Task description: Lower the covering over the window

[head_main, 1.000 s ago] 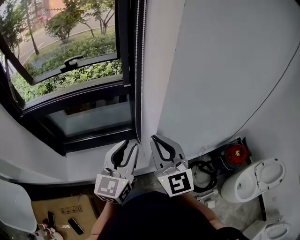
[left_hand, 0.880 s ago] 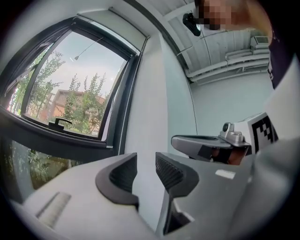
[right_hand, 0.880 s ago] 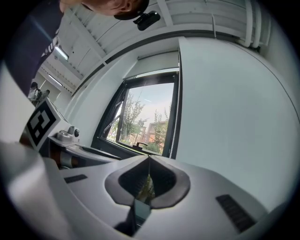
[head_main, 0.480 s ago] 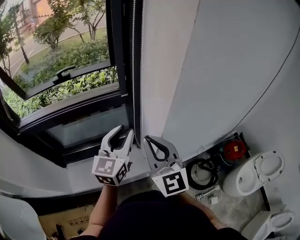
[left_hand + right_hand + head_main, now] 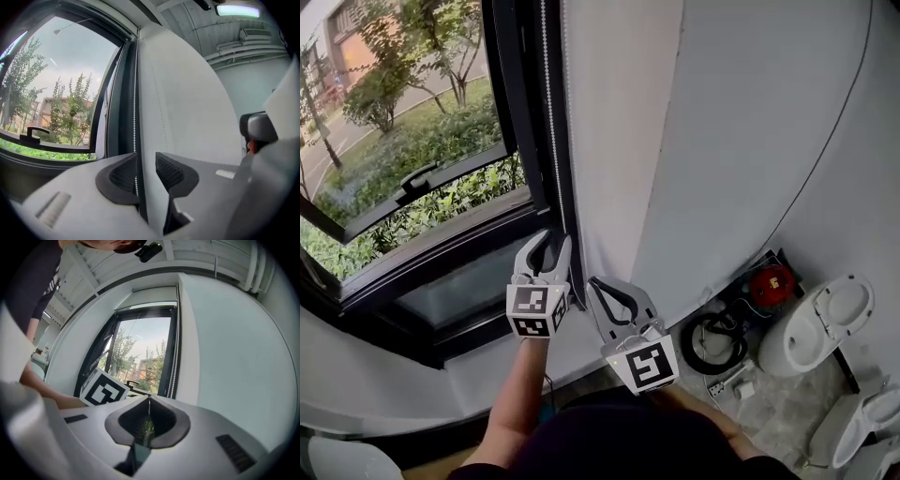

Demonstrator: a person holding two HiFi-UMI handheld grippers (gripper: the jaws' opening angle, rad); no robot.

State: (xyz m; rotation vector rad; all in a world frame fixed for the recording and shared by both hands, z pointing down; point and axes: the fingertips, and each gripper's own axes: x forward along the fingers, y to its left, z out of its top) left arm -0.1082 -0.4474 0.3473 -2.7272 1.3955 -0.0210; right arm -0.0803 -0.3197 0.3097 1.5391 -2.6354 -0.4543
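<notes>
A white bead chain point(image 5: 555, 141) hangs down the dark right side of the window frame point(image 5: 511, 112). My left gripper point(image 5: 549, 242) is raised to it and is open. In the left gripper view the bead chain point(image 5: 135, 140) runs down between the jaws, close against the left pad point(image 5: 123, 176), with a clear gap to the right pad. My right gripper point(image 5: 593, 284) hangs lower and to the right, near the white wall, shut with nothing in it point(image 5: 149, 401). The window glass is uncovered, and trees show outside.
The lower sash with a black handle point(image 5: 417, 176) is tilted outward. A white wall point(image 5: 741, 141) stands right of the window. On the floor at lower right are white sanitary fixtures point(image 5: 820, 328), a red object point(image 5: 771, 284) and a black cable coil point(image 5: 708, 342).
My left gripper has risen from beside the right gripper near the sill to the bead chain at the frame. The right gripper shifted only a little.
</notes>
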